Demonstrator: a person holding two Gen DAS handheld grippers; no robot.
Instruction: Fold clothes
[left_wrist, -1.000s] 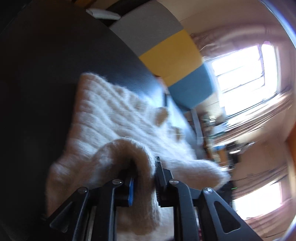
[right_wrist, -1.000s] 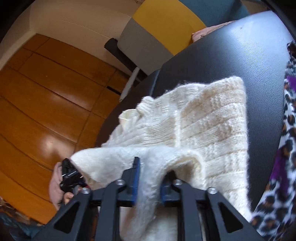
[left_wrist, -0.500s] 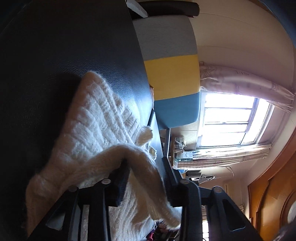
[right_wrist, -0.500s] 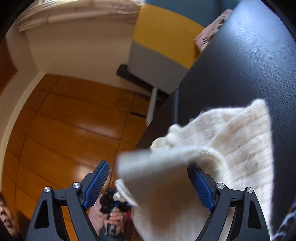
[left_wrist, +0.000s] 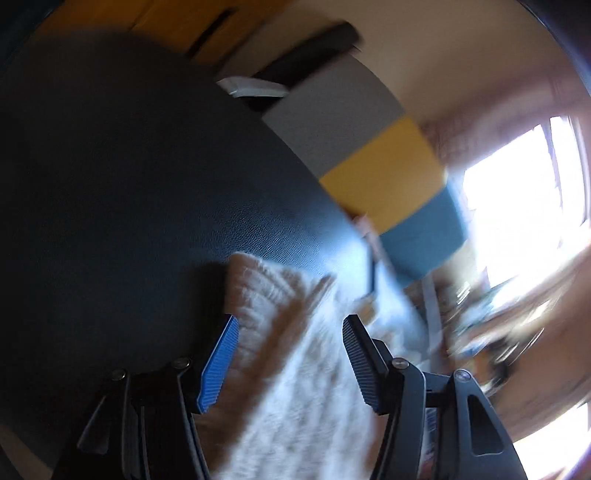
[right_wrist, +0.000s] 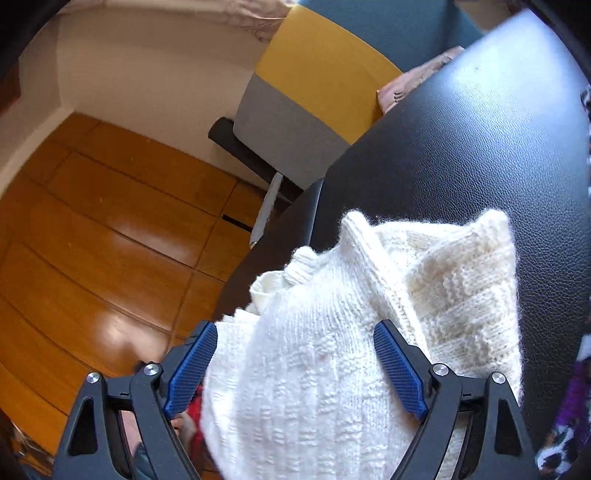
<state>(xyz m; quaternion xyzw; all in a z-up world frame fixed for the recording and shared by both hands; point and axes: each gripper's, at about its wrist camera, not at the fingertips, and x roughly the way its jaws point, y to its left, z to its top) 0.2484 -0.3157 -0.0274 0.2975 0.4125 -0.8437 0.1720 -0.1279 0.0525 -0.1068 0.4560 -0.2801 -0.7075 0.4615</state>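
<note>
A cream knitted sweater (right_wrist: 436, 295) lies folded on the black leather-textured table (right_wrist: 461, 147). In the right wrist view my right gripper (right_wrist: 295, 362) stands open, its blue pads wide apart on either side of the top fold without pressing on it. In the blurred left wrist view the same sweater (left_wrist: 295, 369) lies under my left gripper (left_wrist: 290, 343). Its jaws are opening, and the knit sits between the pads (left_wrist: 221, 358) without being pinched.
A chair with grey, yellow and blue panels (right_wrist: 317, 96) stands past the table's far edge, seen also as the chair (left_wrist: 388, 166) in the left wrist view. Orange wood floor (right_wrist: 92, 240) lies left of the table. A leopard-print garment (right_wrist: 569, 424) lies at the right. A bright window (left_wrist: 517, 206) glares.
Both grippers have let go of the sweater's fold and spread their jaws. The fold has dropped onto the rest of the sweater. The left gripper has lifted and swung.
</note>
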